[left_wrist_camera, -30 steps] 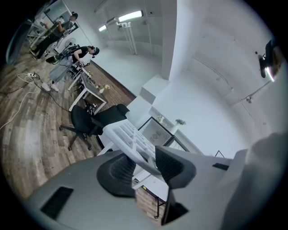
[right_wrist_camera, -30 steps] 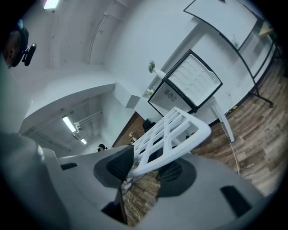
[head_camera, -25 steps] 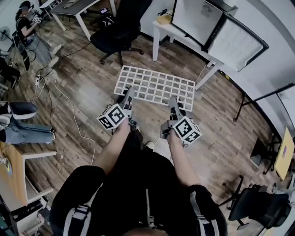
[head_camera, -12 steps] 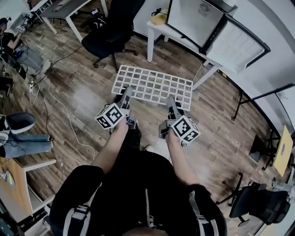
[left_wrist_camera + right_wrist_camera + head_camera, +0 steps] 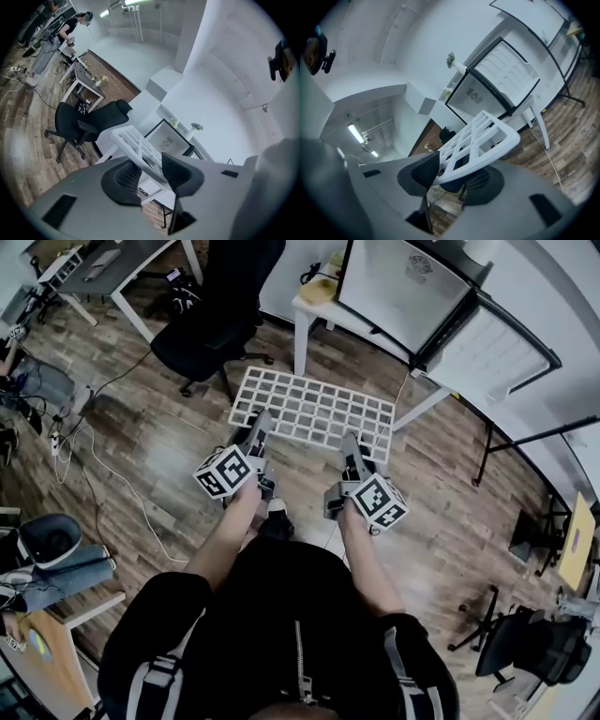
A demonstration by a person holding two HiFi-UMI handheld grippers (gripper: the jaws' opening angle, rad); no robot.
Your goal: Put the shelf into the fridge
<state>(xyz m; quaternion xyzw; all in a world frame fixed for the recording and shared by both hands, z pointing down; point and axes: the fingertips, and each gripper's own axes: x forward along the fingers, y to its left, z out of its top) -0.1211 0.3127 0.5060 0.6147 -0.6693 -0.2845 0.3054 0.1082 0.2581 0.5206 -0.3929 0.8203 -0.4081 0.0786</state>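
Left tool (image 5: 260, 426) and right tool (image 5: 350, 446), both clamped on white open-grid shelf (image 5: 314, 413).

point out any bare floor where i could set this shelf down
Bare floorboards lie left of the shelf, below the black chair, and right of it, toward the black stand. Straight ahead is crowded: chair, white table legs and fridge.

A wood-plank floor (image 5: 159, 446) fills the room. A black office chair (image 5: 202, 329) stands far left, near a white desk (image 5: 309, 307) by the white wall (image 5: 225, 84).
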